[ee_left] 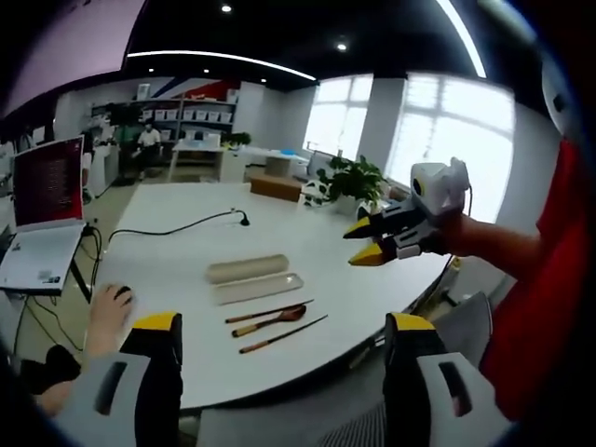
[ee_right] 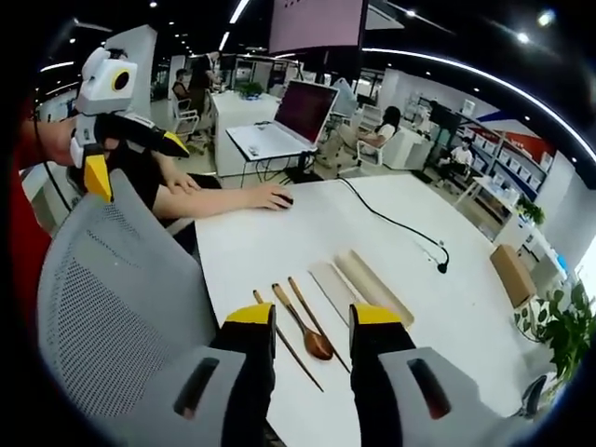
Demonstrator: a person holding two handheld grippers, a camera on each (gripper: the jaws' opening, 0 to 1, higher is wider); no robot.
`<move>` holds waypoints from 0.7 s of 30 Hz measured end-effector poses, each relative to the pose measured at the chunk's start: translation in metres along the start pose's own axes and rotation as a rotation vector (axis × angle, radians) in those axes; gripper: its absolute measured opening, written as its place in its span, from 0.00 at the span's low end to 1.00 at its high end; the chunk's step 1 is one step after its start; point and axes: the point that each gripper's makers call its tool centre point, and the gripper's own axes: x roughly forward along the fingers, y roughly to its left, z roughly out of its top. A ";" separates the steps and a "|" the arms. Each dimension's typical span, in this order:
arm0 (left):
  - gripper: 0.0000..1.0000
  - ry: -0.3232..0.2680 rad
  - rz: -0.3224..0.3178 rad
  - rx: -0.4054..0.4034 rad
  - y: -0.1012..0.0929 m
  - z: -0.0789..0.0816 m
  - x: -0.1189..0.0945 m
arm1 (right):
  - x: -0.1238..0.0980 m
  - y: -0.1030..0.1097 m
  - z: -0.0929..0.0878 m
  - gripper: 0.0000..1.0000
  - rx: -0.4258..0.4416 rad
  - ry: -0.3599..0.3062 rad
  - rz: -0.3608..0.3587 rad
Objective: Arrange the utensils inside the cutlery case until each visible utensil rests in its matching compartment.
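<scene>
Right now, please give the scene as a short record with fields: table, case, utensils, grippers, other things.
table: white
case: open; tray and lid lie side by side
utensils: spoon and two sticks, on the table beside the tray, none in the case
left gripper: jaws open, held in the air, holds nothing
right gripper: jaws open, above the table, holds nothing
other things: laptop, black cable, plant, a person's hand on a mouse

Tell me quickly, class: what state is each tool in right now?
Left tool: open, holding nothing, raised above the table.
Right tool: open, holding nothing, above the wooden utensils.
</scene>
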 end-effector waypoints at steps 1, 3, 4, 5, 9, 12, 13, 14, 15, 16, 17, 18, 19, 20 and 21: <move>0.92 0.000 0.000 0.000 0.000 0.000 0.000 | 0.001 0.000 0.000 0.29 -0.004 0.003 0.003; 0.91 -0.001 0.000 0.001 0.002 0.001 0.002 | 0.004 0.002 -0.001 0.29 -0.019 0.011 0.011; 0.91 -0.001 0.001 0.000 0.004 0.001 0.003 | 0.005 0.002 -0.001 0.28 -0.022 0.014 0.013; 0.91 -0.002 0.002 -0.001 0.005 0.002 0.004 | 0.008 0.003 -0.002 0.28 -0.025 0.018 0.018; 0.91 -0.001 -0.009 0.000 0.005 0.004 0.010 | 0.019 -0.002 -0.009 0.28 -0.075 0.077 -0.008; 0.91 -0.005 -0.026 0.004 0.003 0.007 0.016 | 0.022 0.001 -0.005 0.32 -0.038 0.062 0.002; 0.90 -0.004 -0.031 0.006 0.003 0.007 0.018 | 0.022 0.000 -0.004 0.35 -0.025 0.058 -0.003; 0.90 -0.006 -0.036 0.007 0.002 0.008 0.020 | 0.021 0.001 -0.005 0.38 -0.018 0.059 -0.003; 0.90 -0.007 -0.041 0.008 0.001 0.009 0.022 | 0.021 0.001 -0.005 0.37 -0.013 0.060 -0.001; 0.90 -0.009 -0.049 0.009 0.000 0.010 0.023 | 0.019 0.003 -0.005 0.35 -0.008 0.058 0.005; 0.90 -0.016 -0.058 0.014 -0.002 0.012 0.025 | 0.018 0.004 -0.005 0.34 -0.005 0.055 0.006; 0.90 -0.019 -0.062 0.017 -0.003 0.013 0.026 | 0.017 0.006 -0.006 0.33 0.000 0.056 0.008; 0.90 -0.018 -0.068 0.020 -0.004 0.013 0.028 | 0.016 0.007 -0.007 0.33 0.001 0.060 0.010; 0.90 -0.015 -0.070 0.021 -0.004 0.013 0.029 | 0.015 0.009 -0.008 0.33 -0.002 0.059 0.010; 0.90 -0.016 -0.073 0.024 -0.004 0.014 0.029 | 0.016 0.009 -0.008 0.32 -0.003 0.058 0.010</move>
